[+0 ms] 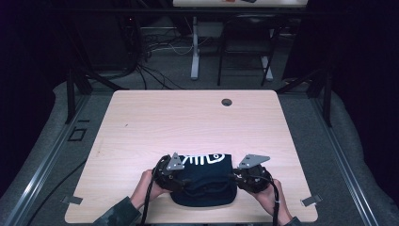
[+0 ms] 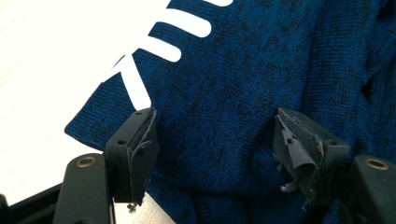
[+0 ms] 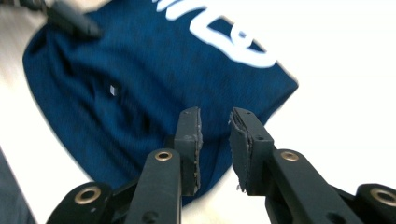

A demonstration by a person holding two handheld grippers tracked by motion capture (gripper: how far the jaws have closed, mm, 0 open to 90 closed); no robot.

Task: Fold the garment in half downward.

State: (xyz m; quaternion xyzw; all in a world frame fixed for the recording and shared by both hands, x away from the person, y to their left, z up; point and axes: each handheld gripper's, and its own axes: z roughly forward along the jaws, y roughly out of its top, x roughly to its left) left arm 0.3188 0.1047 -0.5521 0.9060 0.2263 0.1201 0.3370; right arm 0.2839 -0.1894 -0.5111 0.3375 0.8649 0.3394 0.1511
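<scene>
On the left, the left hand-held gripper [image 1: 175,175] sits at the left edge of the folded dark blue garment [image 1: 209,181], which lies on the near part of the counter [image 1: 188,122], close to the person's edge. In the left gripper view its jaws stand spread, with the blue knit [image 2: 224,93] lying in the gap between them and neither pad pressing on it, so nothing is pinched there. The garment lies directly ahead of that gripper, toward the middle of the counter, and it is the nearer side for the left hand [image 1: 143,186]. The folded bundle runs with its long axis left to right across the counter, from one gripper to the other; its white printed design [image 1: 204,159] lies along the far edge, and its rounded, bunched fold faces the person. On the right, the right hand-held gripper [image 1: 248,178] sits at the garment's right edge, pointing inward at it. Seen in the right gripper view, its jaws are drawn near together with a narrow gap, hovering just over the cloth's edge [image 3: 219,154] and gripping nothing that I can make out
</scene>
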